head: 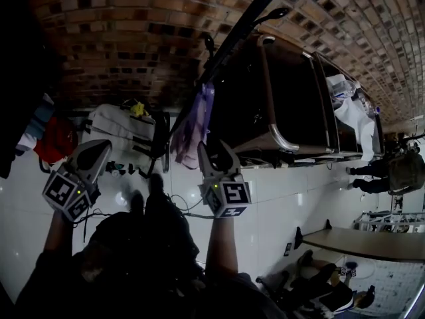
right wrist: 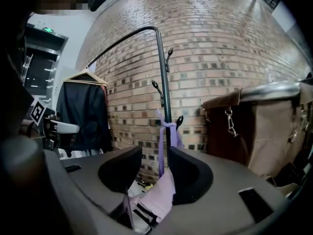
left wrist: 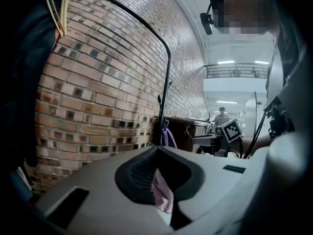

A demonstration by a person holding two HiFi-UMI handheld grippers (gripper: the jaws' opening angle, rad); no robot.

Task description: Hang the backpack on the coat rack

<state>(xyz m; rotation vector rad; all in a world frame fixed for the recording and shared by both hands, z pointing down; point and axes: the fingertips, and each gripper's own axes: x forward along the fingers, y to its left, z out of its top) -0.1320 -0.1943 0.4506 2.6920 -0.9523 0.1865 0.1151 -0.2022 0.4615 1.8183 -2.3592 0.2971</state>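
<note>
The black coat rack (right wrist: 163, 77) stands against the brick wall, also in the head view (head: 232, 38) and the left gripper view (left wrist: 167, 82). A lilac backpack (right wrist: 161, 195) hangs from a low hook by its strap (right wrist: 161, 146); the head view shows the backpack (head: 192, 125) too. My right gripper (right wrist: 155, 151) is open just in front of it, with strap and bag showing in the gap and no pad pressing. My left gripper (head: 103, 146) is off to the left, away from the bag, its tips together (left wrist: 157, 148). A pinkish patch shows in the hollow behind them.
A dark garment on a hanger (right wrist: 83, 111) hangs at the rack's left. A brown bin with a metal frame (head: 279, 98) stands right of the rack. A white bag (head: 123, 128), a red bag (head: 56, 138) and cables (head: 179, 205) lie on the tiled floor. A person (left wrist: 221, 115) stands far off.
</note>
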